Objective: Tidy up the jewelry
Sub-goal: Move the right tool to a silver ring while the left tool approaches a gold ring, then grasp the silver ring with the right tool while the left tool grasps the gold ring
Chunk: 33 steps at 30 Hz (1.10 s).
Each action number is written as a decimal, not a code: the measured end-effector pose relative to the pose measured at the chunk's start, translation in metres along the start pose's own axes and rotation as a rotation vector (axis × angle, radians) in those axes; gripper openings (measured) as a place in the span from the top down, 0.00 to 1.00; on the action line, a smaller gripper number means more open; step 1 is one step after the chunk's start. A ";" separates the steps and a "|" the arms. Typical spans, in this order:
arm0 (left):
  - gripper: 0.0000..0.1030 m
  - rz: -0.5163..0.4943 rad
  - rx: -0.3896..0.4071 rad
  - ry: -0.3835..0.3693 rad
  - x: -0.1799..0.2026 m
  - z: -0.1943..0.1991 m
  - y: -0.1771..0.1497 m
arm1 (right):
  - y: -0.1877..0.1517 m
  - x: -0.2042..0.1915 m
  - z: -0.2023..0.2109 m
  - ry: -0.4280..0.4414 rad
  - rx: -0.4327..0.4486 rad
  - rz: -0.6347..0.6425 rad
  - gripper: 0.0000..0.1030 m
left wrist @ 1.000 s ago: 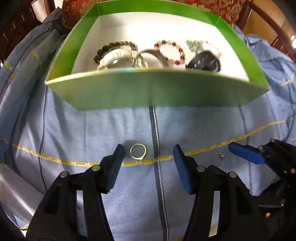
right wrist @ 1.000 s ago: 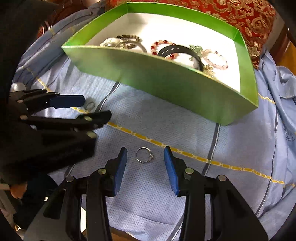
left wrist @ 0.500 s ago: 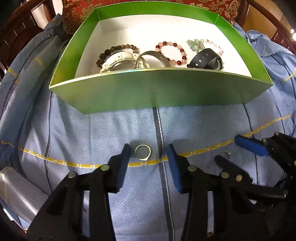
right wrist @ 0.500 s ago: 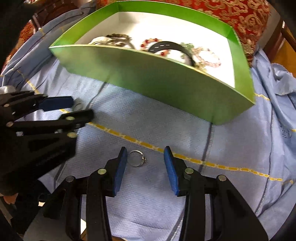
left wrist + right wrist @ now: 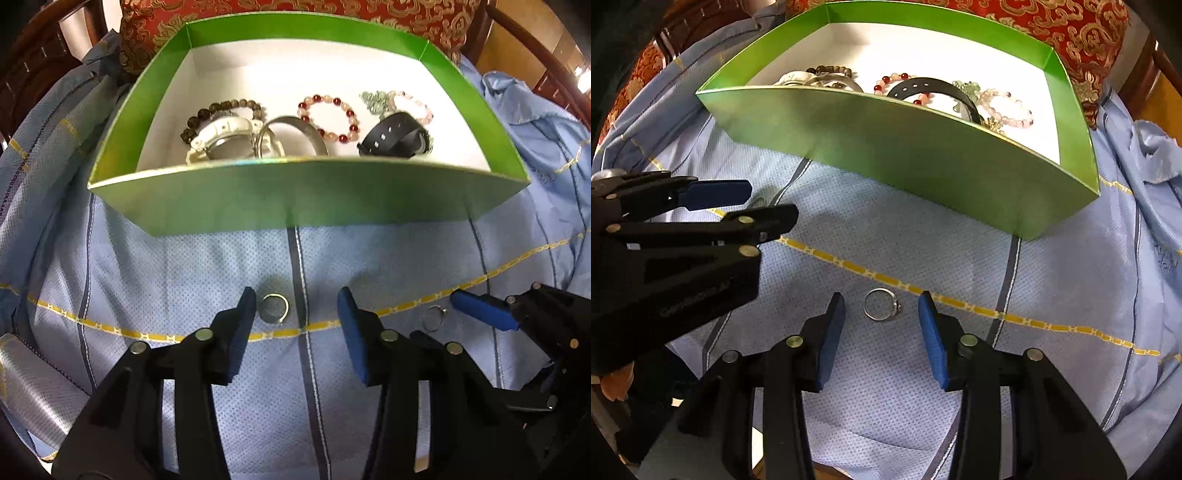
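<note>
My left tool (image 5: 297, 310) hangs over the blue cloth (image 5: 207, 266) with its jaws apart; they have just been opening again, and the plain band ring (image 5: 274, 308) lies flat on the cloth between them, just beside the left finger (image 5: 240, 325) and untouched by either pad. My right tool (image 5: 881, 314) hangs the same way over the second ring (image 5: 882, 304), a thin silver one with a small stone setting, jaws apart, the ring lying loose in the gap and clear of both blue pads (image 5: 932, 332). Both rings sit close to the yellow patterned stripe (image 5: 1015, 317) that crosses the cloth. From the right wrist camera I see my left tool at the left edge of the picture; from the left wrist camera the stone-set ring shows small beside the right tool's blue finger.

Beyond both tools stands the green box (image 5: 303, 199), white inside, on the same cloth. In it lie a dark bead bracelet (image 5: 221, 110), a white watch (image 5: 225, 134), a silver bangle (image 5: 295, 133), a red-and-pink bead bracelet (image 5: 328, 118), a black watch (image 5: 397, 134) and a pale pink bead bracelet (image 5: 1008, 107) with a green cluster beside it. A red-and-gold brocade cushion (image 5: 332, 7) rises behind the box.
</note>
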State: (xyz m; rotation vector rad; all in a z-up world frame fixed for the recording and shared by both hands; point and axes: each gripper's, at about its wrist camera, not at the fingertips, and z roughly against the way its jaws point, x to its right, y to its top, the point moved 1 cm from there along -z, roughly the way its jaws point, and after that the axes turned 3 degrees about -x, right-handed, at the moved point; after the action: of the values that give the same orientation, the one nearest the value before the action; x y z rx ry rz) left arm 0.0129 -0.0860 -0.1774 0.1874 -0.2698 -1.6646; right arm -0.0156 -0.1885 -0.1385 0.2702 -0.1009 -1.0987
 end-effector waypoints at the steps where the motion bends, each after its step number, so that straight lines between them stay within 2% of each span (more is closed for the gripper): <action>1: 0.55 -0.003 -0.004 0.001 0.001 -0.001 -0.001 | 0.000 -0.001 0.000 -0.003 0.001 0.002 0.60; 11: 0.53 -0.019 -0.007 0.015 0.005 -0.004 -0.002 | 0.000 -0.015 0.000 -0.012 0.006 0.006 0.60; 20: 0.51 -0.031 -0.001 0.028 0.007 -0.006 -0.002 | -0.005 -0.011 -0.004 -0.022 0.016 0.013 0.60; 21: 0.56 -0.043 0.001 0.046 0.008 -0.007 -0.002 | -0.005 -0.012 -0.004 -0.022 0.017 0.015 0.61; 25: 0.69 -0.055 0.008 0.056 0.008 -0.006 -0.001 | -0.008 -0.016 -0.005 -0.003 0.020 0.038 0.78; 28: 0.83 -0.056 0.001 0.039 0.005 -0.005 0.001 | -0.011 -0.016 -0.005 -0.006 0.025 0.044 0.80; 33: 0.83 0.036 -0.026 -0.080 -0.020 0.001 0.008 | -0.010 -0.006 -0.002 0.017 0.027 0.000 0.80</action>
State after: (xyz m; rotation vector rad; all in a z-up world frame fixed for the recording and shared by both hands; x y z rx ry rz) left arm 0.0229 -0.0664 -0.1751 0.0963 -0.3098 -1.6414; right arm -0.0266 -0.1873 -0.1432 0.3035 -0.1001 -1.0956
